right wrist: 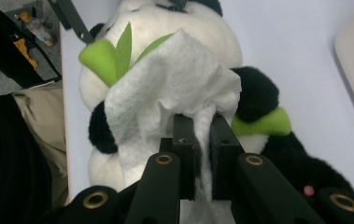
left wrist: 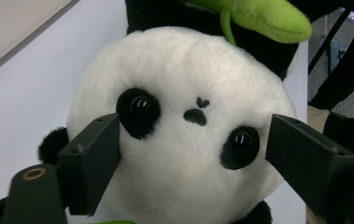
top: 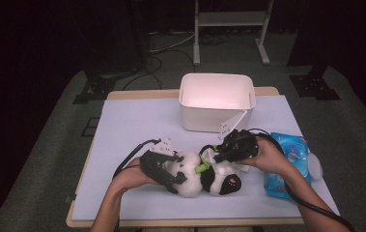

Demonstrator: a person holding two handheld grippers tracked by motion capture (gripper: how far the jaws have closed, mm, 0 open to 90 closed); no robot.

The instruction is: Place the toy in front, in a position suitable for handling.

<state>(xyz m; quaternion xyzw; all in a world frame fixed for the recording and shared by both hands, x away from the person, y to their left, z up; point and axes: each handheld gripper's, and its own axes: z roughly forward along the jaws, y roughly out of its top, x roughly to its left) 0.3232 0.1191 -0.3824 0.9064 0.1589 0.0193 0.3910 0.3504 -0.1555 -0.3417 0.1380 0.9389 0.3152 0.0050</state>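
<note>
A black-and-white panda plush point(top: 208, 180) with green leaves lies on the pale table sheet point(top: 132, 125) near the front edge. My left gripper point(top: 179, 174) reaches in from the left. In the left gripper view its jaws sit against both sides of the panda's head point(left wrist: 188, 84), level with the eyes, and my left gripper point(left wrist: 191, 140) is closed on it. My right gripper point(top: 218, 157) comes in from the right, above the panda's belly. It is shut on a crumpled white wipe point(right wrist: 165, 88), which drapes over the plush and its green leaf point(right wrist: 102, 56); my right gripper point(right wrist: 202, 135) pinches the wipe's folds.
A white open bin point(top: 217, 116) stands at the back middle of the table. A blue pack of wipes point(top: 291, 159) lies at the right edge, beside my right forearm. Cables trail from both grippers toward the front.
</note>
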